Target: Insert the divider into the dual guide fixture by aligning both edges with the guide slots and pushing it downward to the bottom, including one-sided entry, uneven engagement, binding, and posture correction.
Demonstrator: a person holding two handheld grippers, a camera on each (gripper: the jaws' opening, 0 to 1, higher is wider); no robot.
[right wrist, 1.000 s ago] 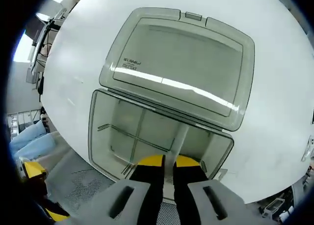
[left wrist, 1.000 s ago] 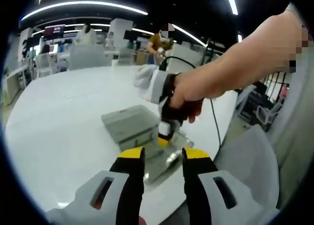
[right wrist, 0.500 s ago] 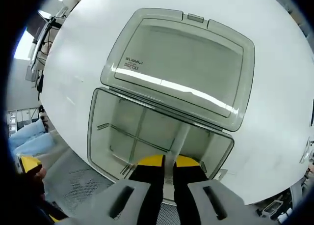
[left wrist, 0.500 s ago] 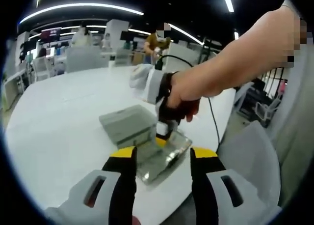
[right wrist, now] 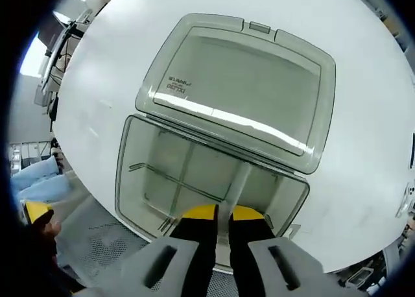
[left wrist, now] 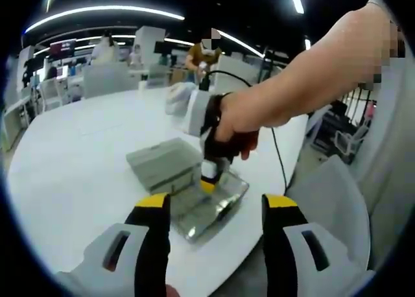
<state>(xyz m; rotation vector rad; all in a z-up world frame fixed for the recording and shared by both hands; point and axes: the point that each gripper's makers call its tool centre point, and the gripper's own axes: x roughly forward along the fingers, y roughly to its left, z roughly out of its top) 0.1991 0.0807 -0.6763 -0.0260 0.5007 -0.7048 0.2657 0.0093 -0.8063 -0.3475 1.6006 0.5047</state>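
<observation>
The left gripper (left wrist: 216, 209), with yellow-tipped black jaws, has spread wider over the last second and now stands wide open, holding nothing, drawn back near the edge of the round white table (left wrist: 78, 154). The right gripper (right wrist: 217, 212), gripped by the person's hand (left wrist: 233, 125), has its jaws nearly closed, pinched on the translucent plastic divider strip (right wrist: 237, 187). The divider stands in the open smoke-grey plastic compartment box (right wrist: 139, 180), its hinged clear lid (right wrist: 240, 93) lying flat beyond. It looks much as it did a second ago, which suggests the insertion now rests on the right gripper alone; seating depth cannot be judged.
</observation>
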